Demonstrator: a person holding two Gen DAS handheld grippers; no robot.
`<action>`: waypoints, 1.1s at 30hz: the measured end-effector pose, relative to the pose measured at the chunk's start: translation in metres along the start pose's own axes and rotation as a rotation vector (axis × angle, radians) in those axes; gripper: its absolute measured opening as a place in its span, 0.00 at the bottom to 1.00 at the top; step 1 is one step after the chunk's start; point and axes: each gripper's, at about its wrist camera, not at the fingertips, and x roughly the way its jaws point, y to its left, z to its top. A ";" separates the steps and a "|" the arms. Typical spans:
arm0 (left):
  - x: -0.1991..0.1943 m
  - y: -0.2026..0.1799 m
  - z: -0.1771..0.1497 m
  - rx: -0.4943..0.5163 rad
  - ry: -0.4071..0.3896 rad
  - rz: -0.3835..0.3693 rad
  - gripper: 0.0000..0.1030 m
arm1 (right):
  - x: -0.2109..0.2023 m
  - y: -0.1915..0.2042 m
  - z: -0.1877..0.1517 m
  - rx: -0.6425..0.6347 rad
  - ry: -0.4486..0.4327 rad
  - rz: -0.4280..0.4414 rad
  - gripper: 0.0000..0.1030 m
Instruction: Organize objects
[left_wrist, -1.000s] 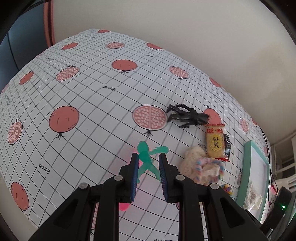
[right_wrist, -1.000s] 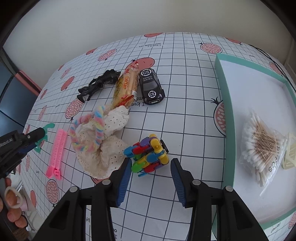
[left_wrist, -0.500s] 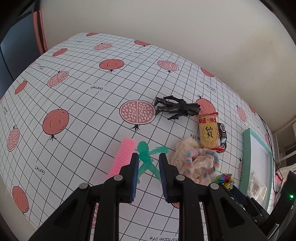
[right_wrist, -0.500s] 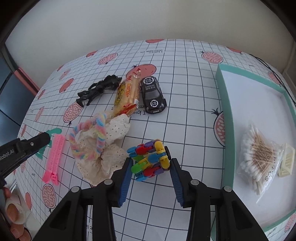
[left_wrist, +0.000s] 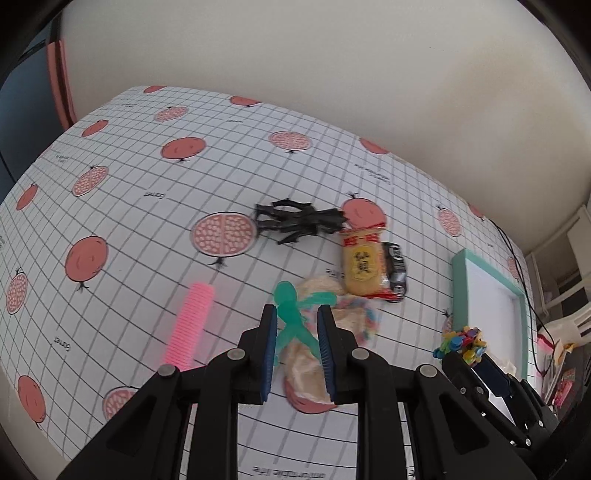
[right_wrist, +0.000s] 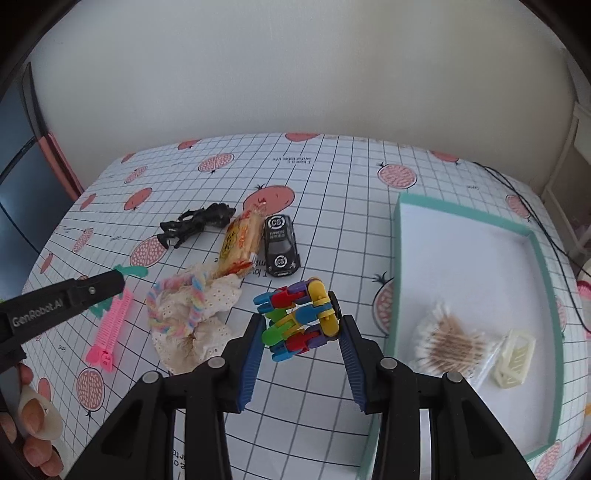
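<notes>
My left gripper (left_wrist: 297, 330) is shut on a green toy figure (left_wrist: 291, 310) and holds it above the table; it also shows at the left of the right wrist view (right_wrist: 110, 284). My right gripper (right_wrist: 301, 326) is shut on a multicoloured block toy (right_wrist: 301, 319), lifted off the tablecloth; the toy also shows in the left wrist view (left_wrist: 461, 339). The teal-rimmed tray (right_wrist: 397, 258) lies to the right, holding a bag of cotton swabs (right_wrist: 450, 341) and a cream clip (right_wrist: 515, 352).
On the pomegranate tablecloth (right_wrist: 351, 177) lie a pink comb (right_wrist: 110, 328), a cream cloth with a pastel braided ring (right_wrist: 192, 314), a snack packet (right_wrist: 240, 240), a black toy car (right_wrist: 280, 245) and a black figure (right_wrist: 197, 223). A black cable (right_wrist: 535, 214) runs behind the tray.
Both grippers rose with their toys. The right one closed on the block toy and lifted it. The left one moved right, leaving the pink comb on the cloth.
</notes>
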 end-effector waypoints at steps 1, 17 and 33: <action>-0.001 -0.006 0.000 0.007 -0.002 -0.006 0.22 | -0.002 -0.003 0.002 -0.002 0.000 -0.004 0.42; -0.003 -0.103 0.014 0.088 -0.014 -0.111 0.22 | -0.007 -0.118 0.021 0.191 -0.041 -0.128 0.42; 0.064 -0.204 -0.013 0.218 0.074 -0.230 0.22 | 0.010 -0.210 0.020 0.343 0.005 -0.188 0.42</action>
